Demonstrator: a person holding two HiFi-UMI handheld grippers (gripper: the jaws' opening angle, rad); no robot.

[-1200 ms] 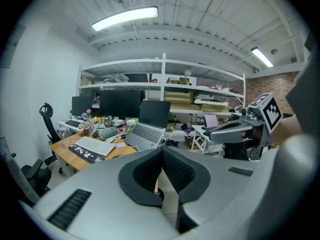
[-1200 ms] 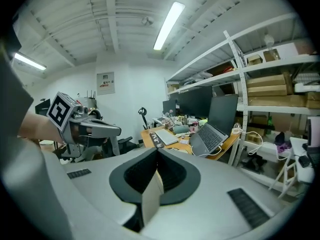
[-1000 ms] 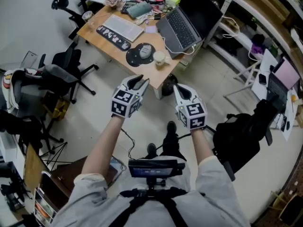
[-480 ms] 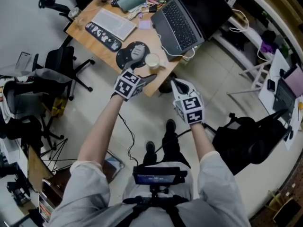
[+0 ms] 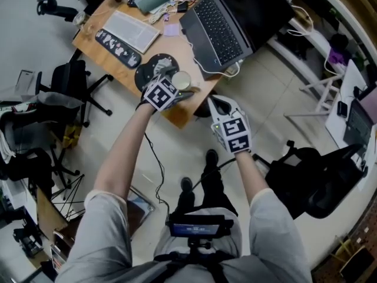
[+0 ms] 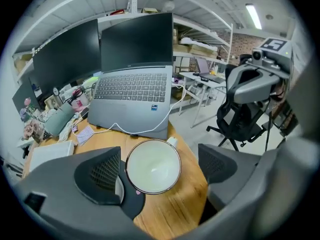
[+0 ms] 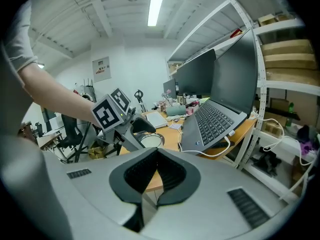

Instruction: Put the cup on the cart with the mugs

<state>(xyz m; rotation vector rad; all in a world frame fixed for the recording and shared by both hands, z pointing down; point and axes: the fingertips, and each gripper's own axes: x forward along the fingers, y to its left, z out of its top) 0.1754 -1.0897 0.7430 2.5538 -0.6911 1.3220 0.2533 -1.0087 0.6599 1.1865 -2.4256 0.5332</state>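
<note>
My left hand-held gripper (image 5: 181, 87) has just been opening its jaws; they stand wide apart around the white cup (image 6: 152, 166) on the table (image 6: 175, 209) corner near the laptop (image 6: 132, 91), without gripping it. My right hand-held gripper (image 7: 156, 176) is closed and empty

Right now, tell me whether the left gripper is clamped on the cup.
No: the left gripper's jaws, which have just been opening, stand wide apart with the cup between them.

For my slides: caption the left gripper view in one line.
Left gripper, jaws just opened wide, with a white cup standing between them on the wooden desk.
</note>
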